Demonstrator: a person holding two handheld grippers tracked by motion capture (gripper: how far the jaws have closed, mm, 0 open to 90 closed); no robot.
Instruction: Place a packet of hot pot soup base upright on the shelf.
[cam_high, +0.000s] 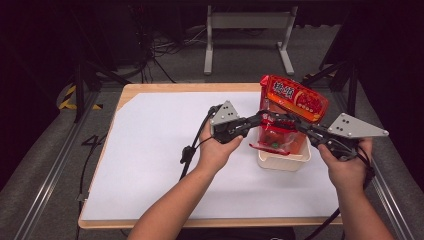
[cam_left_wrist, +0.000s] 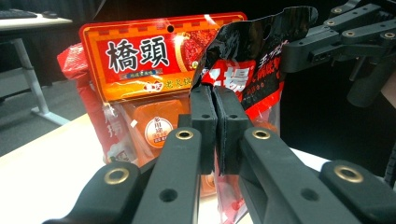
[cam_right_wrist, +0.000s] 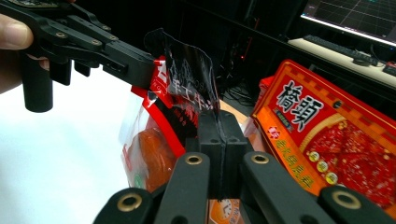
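Clearly the red sauce packet (cam_high: 274, 137) is being handled between both hands: it hangs over the white bin (cam_high: 283, 161) at the right of the tabletop (cam_high: 150, 150), in front of a bigger orange packet (cam_high: 295, 100). The left hand-held gripper (cam_left_wrist: 215, 122) and the right hand-held gripper (cam_right_wrist: 221, 135) are both clamped shut on its top edge. Next, I judge, comes pulling apart evenly to tear it.

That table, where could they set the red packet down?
The white sheet lies bare left of the left gripper and along the near edge between the forearms. It is crowded at the far right, where the white tub, the orange packet and the red packet sit between both grippers.
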